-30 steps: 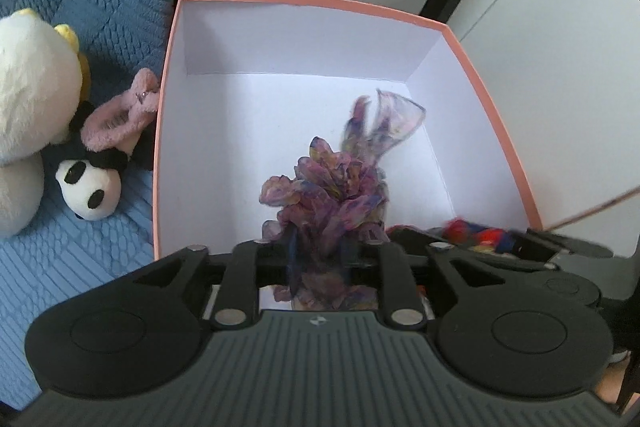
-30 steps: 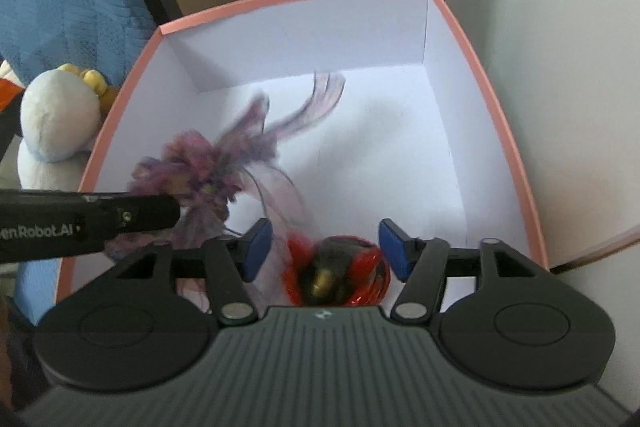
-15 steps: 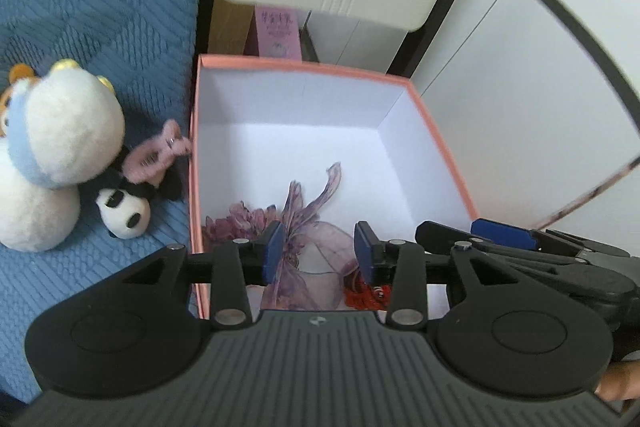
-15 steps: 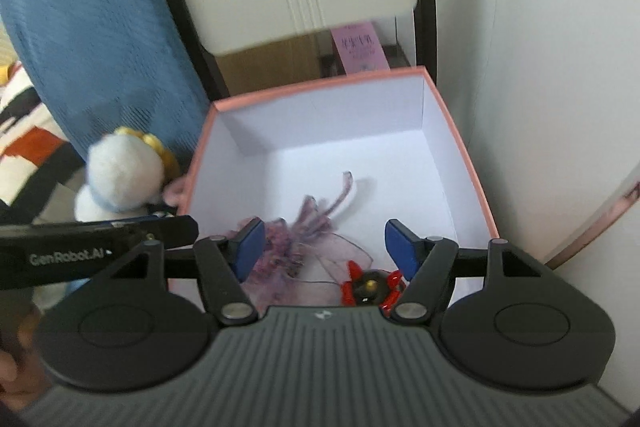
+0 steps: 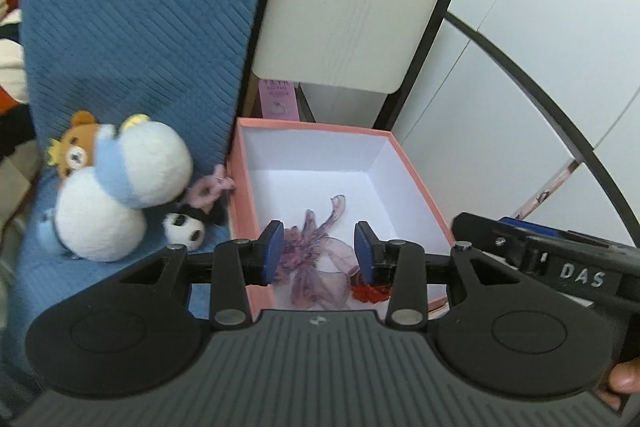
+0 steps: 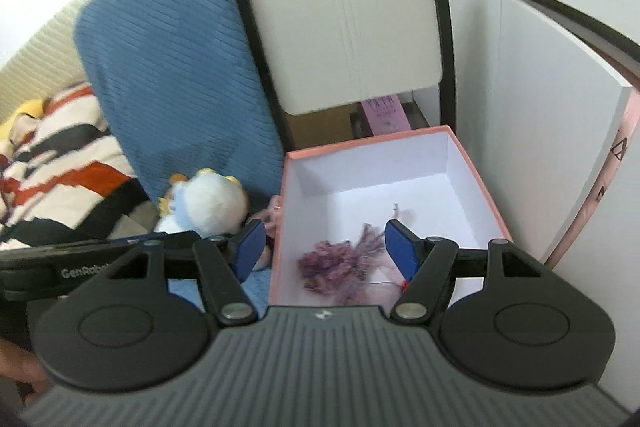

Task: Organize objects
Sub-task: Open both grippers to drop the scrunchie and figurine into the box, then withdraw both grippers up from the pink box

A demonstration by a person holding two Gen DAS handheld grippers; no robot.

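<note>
Blue ribbed cloth is spread over a soft seat, and a cream chair back is seen behind it. Next to the cloth, a pink cardboard box with white insides is set down. On the cloth, a big white and blue plush toy is leaned just beside a small panda plush, near the box. Both would be light and squashy, so the round body could be pinched. Inside the box, a thin purple gauzy ribbon bunch is laid, touching a small red beaded thing. The ribbon is floppy and could snag. The left gripper and the right gripper are held open and empty above the box.
</note>
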